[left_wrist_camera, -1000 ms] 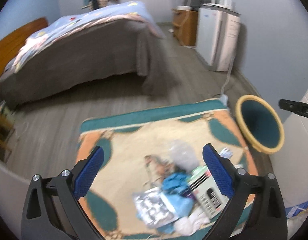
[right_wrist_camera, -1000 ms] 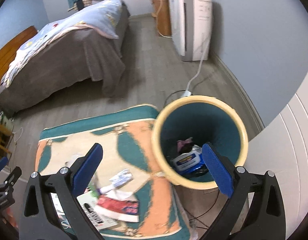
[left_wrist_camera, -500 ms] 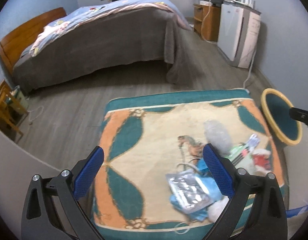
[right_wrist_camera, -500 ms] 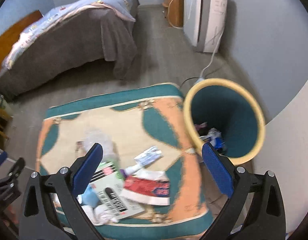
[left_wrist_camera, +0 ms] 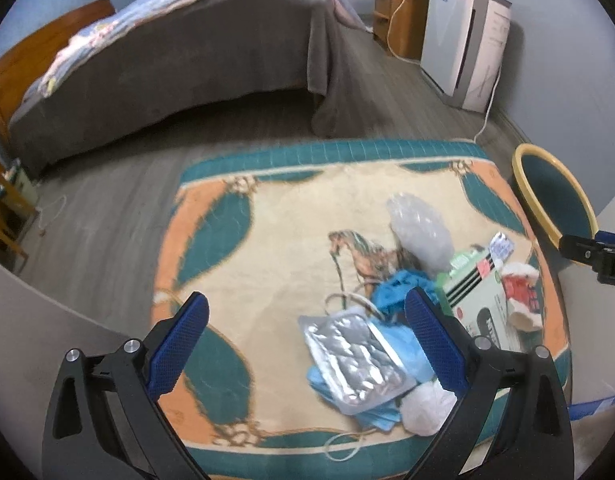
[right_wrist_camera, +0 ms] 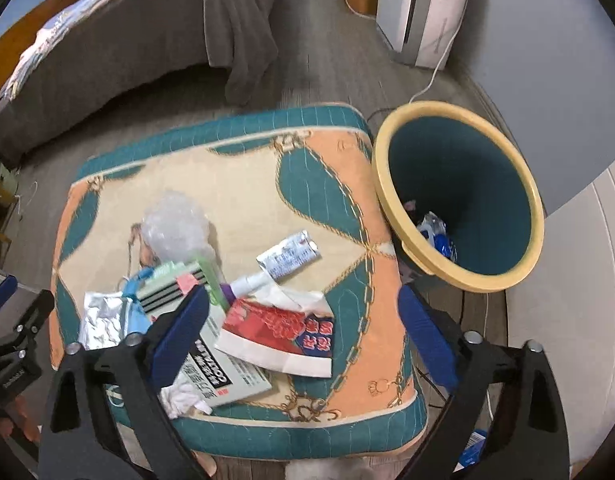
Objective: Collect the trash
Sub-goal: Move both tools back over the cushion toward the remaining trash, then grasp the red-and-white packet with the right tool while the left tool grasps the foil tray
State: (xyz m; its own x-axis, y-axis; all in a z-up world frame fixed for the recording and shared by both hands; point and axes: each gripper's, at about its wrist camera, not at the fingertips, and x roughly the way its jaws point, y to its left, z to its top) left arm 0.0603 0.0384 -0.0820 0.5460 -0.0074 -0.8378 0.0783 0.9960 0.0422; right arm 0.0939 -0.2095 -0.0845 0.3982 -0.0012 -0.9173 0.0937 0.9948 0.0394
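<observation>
Dim, even indoor light; strong fisheye bending at edges, slight motion blur.

The left wrist camera looks forward and down between its own tongs point(left_wrist_camera: 305, 344) across the patterned cushion point(left_wrist_camera: 267, 240), from the cushion's near edge, facing the bed point(left_wrist_camera: 179, 60) and the far wall. The right wrist camera sits higher and further right, tilted more steeply down between its tongs point(right_wrist_camera: 303, 332), with the bin point(right_wrist_camera: 459, 192) close by on its right. Both views share the cushion point(right_wrist_camera: 315, 184), the litter pile on it, the bin point(left_wrist_camera: 555, 200), the bed point(right_wrist_camera: 147, 40) and the white appliance point(left_wrist_camera: 463, 44). Each camera catches the other tongs at its frame edge.
</observation>
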